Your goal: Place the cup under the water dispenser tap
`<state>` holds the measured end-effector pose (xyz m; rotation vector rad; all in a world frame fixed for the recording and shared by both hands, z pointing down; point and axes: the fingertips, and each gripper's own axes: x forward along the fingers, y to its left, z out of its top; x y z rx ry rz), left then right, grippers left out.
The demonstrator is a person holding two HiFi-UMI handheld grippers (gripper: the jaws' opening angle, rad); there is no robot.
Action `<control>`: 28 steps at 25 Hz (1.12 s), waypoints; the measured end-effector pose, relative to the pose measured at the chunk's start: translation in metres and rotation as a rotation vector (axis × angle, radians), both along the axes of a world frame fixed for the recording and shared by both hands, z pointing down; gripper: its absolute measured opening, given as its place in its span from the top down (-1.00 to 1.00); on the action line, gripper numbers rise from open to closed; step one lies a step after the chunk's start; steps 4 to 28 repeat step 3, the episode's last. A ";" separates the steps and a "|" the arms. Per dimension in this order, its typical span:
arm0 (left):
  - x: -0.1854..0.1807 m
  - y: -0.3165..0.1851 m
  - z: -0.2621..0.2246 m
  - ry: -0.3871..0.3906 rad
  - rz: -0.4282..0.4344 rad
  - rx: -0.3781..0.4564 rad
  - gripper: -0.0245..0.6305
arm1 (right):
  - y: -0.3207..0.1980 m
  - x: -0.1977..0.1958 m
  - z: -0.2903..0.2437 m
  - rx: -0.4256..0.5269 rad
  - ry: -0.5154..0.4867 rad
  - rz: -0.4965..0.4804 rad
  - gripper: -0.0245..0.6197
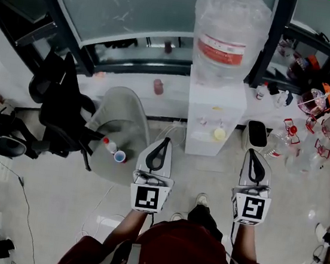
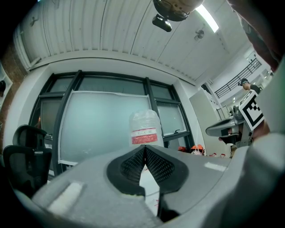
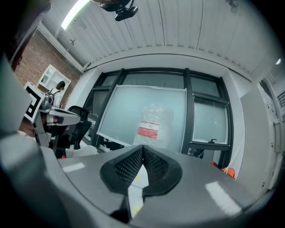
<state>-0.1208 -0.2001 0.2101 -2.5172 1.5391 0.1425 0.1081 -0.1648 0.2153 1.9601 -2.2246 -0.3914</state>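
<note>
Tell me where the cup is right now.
Head view, left side: the cup stands on the round glass table beside a small bottle, just left of the left tool and well left of the water dispenser.

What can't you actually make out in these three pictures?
- Taps on the water dispenser: head view, too small to tell apart.
- Cup on the round table: head view, too small to see inside.
- Dispenser body: gripper views, mostly hidden behind the left gripper and right gripper; only its bottle shows clearly.
</note>
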 end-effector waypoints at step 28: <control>0.001 -0.002 0.000 0.005 -0.001 -0.003 0.91 | -0.001 0.002 0.000 -0.001 0.001 0.001 0.92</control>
